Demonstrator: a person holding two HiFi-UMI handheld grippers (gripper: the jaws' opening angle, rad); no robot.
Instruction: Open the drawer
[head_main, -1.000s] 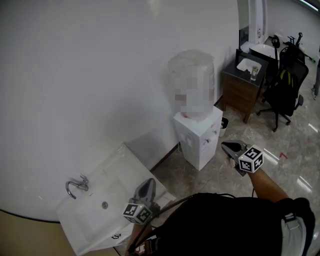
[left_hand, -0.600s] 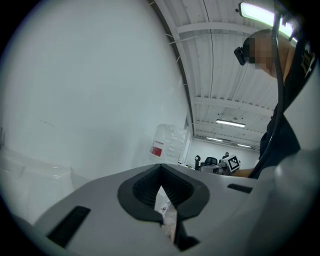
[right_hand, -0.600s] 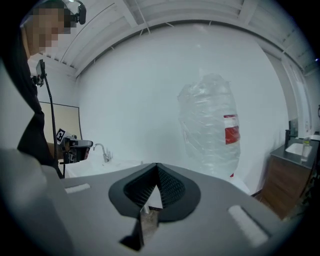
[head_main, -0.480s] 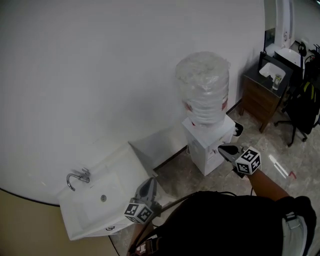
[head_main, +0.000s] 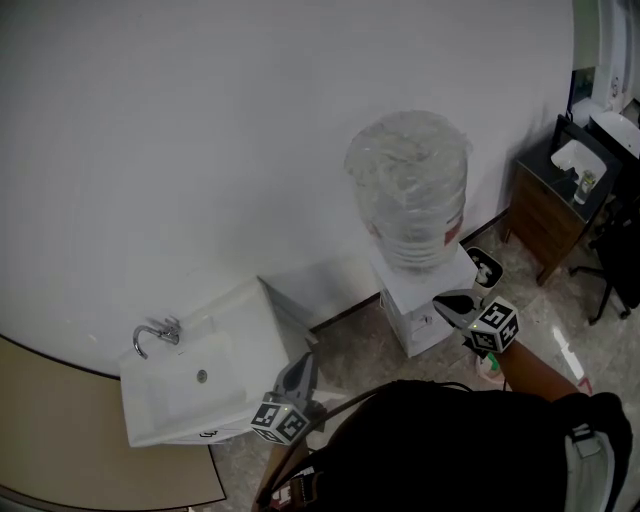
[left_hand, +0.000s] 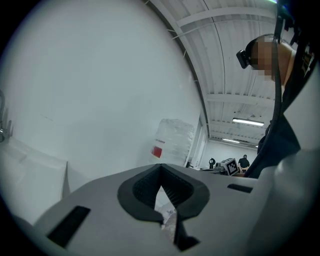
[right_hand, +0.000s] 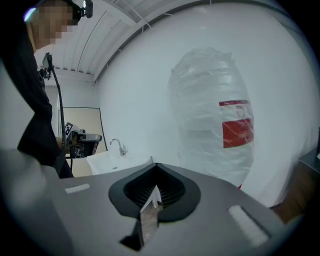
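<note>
A dark wooden cabinet (head_main: 542, 218) with a dark top stands at the far right by the wall, well away from both grippers. My left gripper (head_main: 300, 364) is low in the head view, shut and holding nothing, next to the white sink (head_main: 190, 385). In its own view the left gripper (left_hand: 161, 171) faces the white wall, pads together. My right gripper (head_main: 447, 300) is also shut and holds nothing, close in front of the water dispenser (head_main: 420, 300). In its own view the right gripper (right_hand: 156, 170) faces the wrapped bottle (right_hand: 212, 135).
A large wrapped water bottle (head_main: 408, 190) tops the white dispenser. The sink has a chrome tap (head_main: 150, 335). A beige panel (head_main: 80, 440) fills the lower left. An office chair (head_main: 622, 260) stands at the right edge. The floor is polished stone tile.
The head view has swung left: the cabinet and chair have slid toward the right edge, and the sink and beige panel show more. Both grippers stay shut, carried along with the turn.
</note>
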